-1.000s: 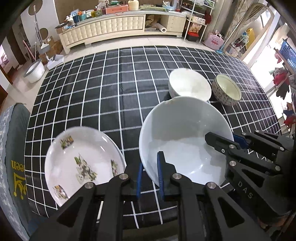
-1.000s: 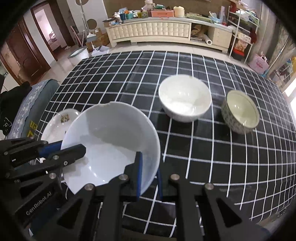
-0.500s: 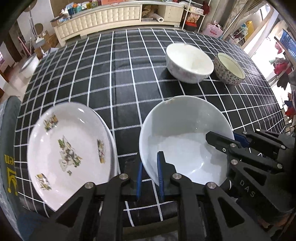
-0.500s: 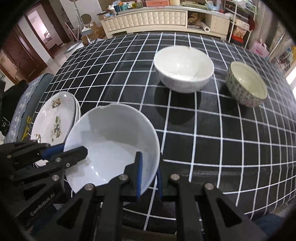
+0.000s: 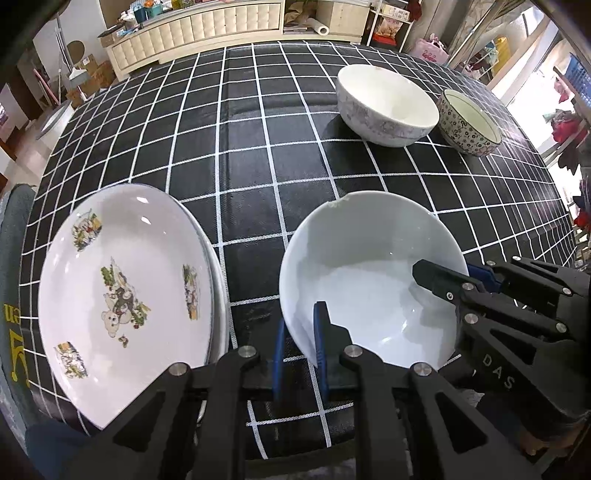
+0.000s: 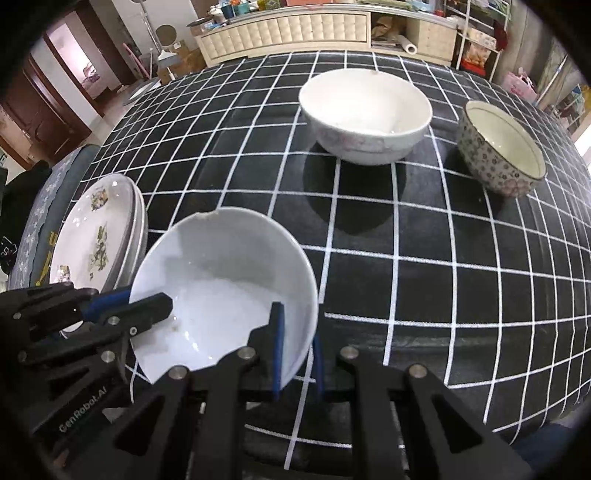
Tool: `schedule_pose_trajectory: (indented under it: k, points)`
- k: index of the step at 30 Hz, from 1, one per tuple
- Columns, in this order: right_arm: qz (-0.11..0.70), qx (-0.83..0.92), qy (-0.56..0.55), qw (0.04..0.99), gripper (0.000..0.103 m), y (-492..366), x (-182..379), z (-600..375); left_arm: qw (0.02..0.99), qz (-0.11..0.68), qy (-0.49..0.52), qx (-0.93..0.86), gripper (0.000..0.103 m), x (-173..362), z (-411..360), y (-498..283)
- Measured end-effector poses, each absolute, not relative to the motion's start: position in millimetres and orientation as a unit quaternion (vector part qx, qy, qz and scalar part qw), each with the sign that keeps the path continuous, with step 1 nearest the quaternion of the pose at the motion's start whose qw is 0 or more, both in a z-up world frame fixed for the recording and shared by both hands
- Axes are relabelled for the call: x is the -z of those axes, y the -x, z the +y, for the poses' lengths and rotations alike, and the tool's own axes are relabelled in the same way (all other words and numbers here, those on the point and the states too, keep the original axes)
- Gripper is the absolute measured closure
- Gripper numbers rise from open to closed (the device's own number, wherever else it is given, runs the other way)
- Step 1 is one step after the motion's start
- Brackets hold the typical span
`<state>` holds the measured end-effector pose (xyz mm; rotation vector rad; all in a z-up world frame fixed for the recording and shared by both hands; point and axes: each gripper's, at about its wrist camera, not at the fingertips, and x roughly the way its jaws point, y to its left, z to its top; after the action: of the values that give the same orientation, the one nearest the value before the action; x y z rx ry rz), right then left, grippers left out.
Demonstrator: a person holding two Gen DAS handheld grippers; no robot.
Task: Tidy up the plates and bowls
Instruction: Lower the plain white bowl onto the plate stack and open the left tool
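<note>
A plain white bowl with a chipped far rim (image 5: 365,273) (image 6: 221,280) is gripped on two sides of its rim. My left gripper (image 5: 300,343) is shut on its near-left rim; it shows in the right wrist view (image 6: 125,317). My right gripper (image 6: 297,354) is shut on its near-right rim; it shows in the left wrist view (image 5: 465,284). A stack of white plates with printed pictures (image 5: 122,291) (image 6: 92,240) lies just left of the bowl. A larger white bowl (image 5: 386,105) (image 6: 364,114) and a small flower-patterned bowl (image 5: 467,122) (image 6: 500,149) stand farther back.
The table has a black cloth with a white grid (image 5: 258,147) (image 6: 424,258). A grey cushioned chair (image 6: 55,184) stands at its left edge. A cream sideboard (image 5: 207,29) and shelves stand beyond the table's far side.
Both grippers and the chipped bowl have moved lower and closer to the table's near edge. The plate stack and the far bowls now look larger and nearer. The grip is unchanged.
</note>
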<state>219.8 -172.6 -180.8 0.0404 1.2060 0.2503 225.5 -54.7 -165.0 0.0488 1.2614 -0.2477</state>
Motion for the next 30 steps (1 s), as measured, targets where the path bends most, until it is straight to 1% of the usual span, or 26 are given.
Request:
schedule_pose_trajectory:
  k: [9,15,30]
  points:
    - [0.564,-0.118,-0.018,0.817,0.086,-222,183,-173,0.804,0.581,-0.027,0.121,0.09,166,-56,-228]
    - [0.559,-0.108,-0.018,0.822,0.086,-221,174,-177,0.805,0.58,-0.018,0.123,0.09,164,-54,-226]
    - [0.538,-0.102,-0.016,0.837,0.086,-206,144,-181,0.828,0.549,-0.017,0.116,0.09,129,-45,-210]
